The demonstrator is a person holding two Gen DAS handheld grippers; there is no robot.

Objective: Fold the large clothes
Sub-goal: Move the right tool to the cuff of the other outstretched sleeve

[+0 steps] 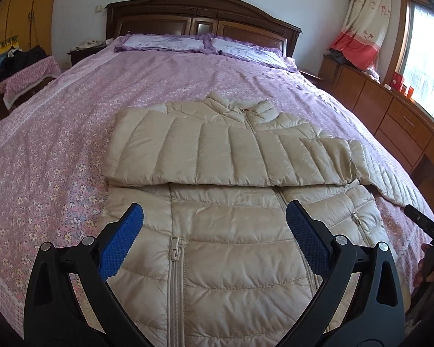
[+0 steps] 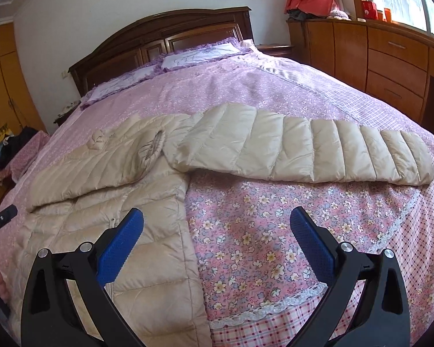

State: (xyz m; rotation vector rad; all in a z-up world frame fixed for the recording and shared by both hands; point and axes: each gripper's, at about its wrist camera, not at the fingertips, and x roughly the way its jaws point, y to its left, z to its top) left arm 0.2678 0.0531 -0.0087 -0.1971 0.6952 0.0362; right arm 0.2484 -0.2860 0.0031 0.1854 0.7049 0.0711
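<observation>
Left wrist view: the jacket [image 1: 217,202] lies flat on the bed [image 1: 58,144], collar toward the headboard [image 1: 199,14], one sleeve [image 1: 202,156] folded across its chest. The left gripper [image 1: 214,240] hovers over the jacket's lower front, jaws wide and empty.

Right wrist view: the other sleeve [image 2: 303,150] stretches out sideways from the jacket over the bedspread. The right gripper [image 2: 217,243] hangs above the jacket's edge, jaws wide, holding nothing.

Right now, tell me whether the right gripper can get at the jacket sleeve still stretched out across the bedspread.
Probably yes. The right gripper is open and empty, and the outstretched sleeve lies flat straight ahead with only bare floral bedspread between them; nothing covers it or blocks the way.
</observation>
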